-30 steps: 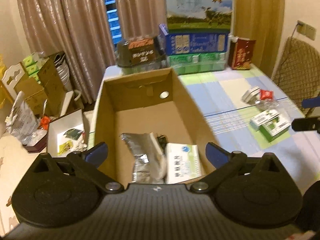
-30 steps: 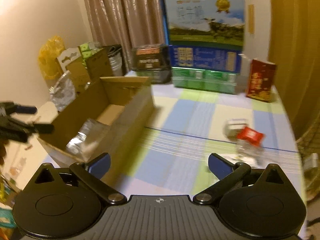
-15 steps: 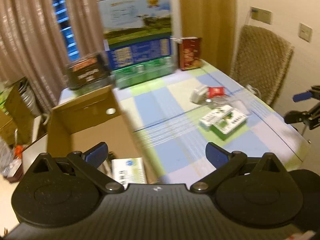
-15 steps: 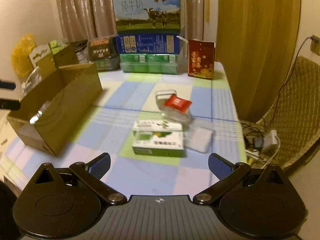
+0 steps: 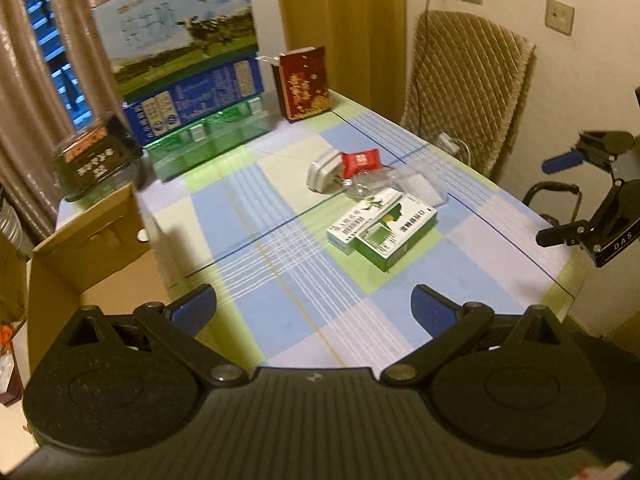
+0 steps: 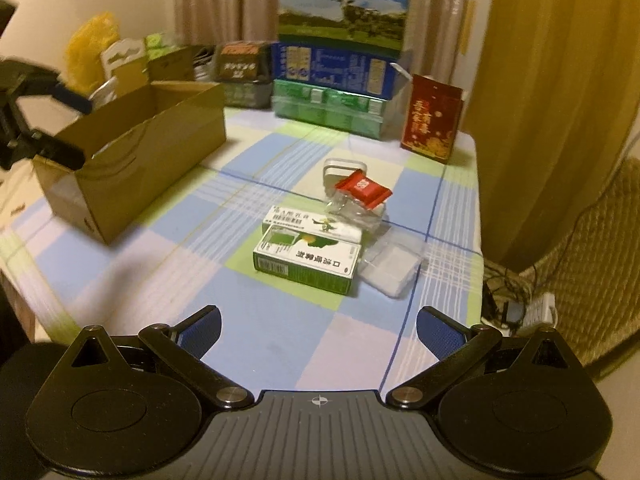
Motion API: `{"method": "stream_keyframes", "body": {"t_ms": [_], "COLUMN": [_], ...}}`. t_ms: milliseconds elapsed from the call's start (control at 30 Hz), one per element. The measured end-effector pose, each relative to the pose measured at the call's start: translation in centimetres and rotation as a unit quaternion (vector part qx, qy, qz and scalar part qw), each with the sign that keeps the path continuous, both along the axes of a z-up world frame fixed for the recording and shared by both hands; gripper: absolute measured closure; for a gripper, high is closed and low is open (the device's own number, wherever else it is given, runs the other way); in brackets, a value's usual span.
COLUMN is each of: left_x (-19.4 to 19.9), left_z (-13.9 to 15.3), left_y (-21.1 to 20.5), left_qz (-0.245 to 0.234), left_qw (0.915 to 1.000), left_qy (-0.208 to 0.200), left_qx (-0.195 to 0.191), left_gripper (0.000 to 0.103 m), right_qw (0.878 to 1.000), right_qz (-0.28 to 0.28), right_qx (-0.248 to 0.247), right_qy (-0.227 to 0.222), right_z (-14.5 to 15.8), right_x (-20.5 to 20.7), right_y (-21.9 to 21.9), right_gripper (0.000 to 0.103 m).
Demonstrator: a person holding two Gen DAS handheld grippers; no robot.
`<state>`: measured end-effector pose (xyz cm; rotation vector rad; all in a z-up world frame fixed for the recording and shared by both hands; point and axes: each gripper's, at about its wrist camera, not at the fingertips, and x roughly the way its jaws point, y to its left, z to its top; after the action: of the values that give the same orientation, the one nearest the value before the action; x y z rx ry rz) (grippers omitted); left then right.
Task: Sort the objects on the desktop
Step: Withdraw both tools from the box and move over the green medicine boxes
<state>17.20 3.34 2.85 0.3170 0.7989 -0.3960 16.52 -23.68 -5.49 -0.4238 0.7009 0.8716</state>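
checkered table (image 6: 280, 336) under warm light, and both grippers hang over its near edge, empty. left gripper (image 5: 314, 304) fingers wide apart; right gripper (image 6: 318, 330) fingers wide apart too. mid-table sits the pile: green box (image 6: 308, 262) touching a white box (image 6: 312, 224), red packet (image 6: 362, 189) just behind. cardboard box (image 6: 152, 152) stands open at the left.

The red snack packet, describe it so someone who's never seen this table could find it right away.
On the checked tablecloth, find the small pile of items right of the cardboard box. The red snack packet lies on top at the pile's far end, over clear plastic. It is the pile's only red item.
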Motion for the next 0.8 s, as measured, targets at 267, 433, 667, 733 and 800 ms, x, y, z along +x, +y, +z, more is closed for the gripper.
{"method": "stream_keyframes", "body": {"t_ms": [267,433,667,733,800], "left_x": [1.5,2.9,5.2,5.9,6.7], "left_z": [-1.5,-2.8,-5.2,-5.9,-6.7], "left_y": [-2.5,-4.3,-7.5,-8.5,-9.4], "left_qz": [-0.030,-0.060,-0.125,-0.147,-0.169], "left_qw": [0.9991,0.9971,0.9890,0.9856,0.9820], "left_qy": [0.017,0.031,0.061,0.064,0.068], "left_qx": [0.024,0.035,0.049,0.052,0.052], "left_gripper": [0.001,0.001,0.001,0.001,0.001], "right_qw": [0.997,0.994,0.988,0.986,0.982], "right_qz": [0.057,0.078,0.117,0.129,0.145], "right_qx": [-0.043,-0.065,-0.090,-0.099,-0.112], "right_qy": [-0.029,-0.037,-0.047,-0.044,-0.044], "right_z": [-1.7,-2.7,-3.9,-4.4,-4.9], "right_x": [1.1,2.8,5.7,6.6,7.3], "right_y": [0.3,0.1,0.1,0.4,0.8], "right_gripper": [0.002,0.002,0.002,0.002,0.002]}}
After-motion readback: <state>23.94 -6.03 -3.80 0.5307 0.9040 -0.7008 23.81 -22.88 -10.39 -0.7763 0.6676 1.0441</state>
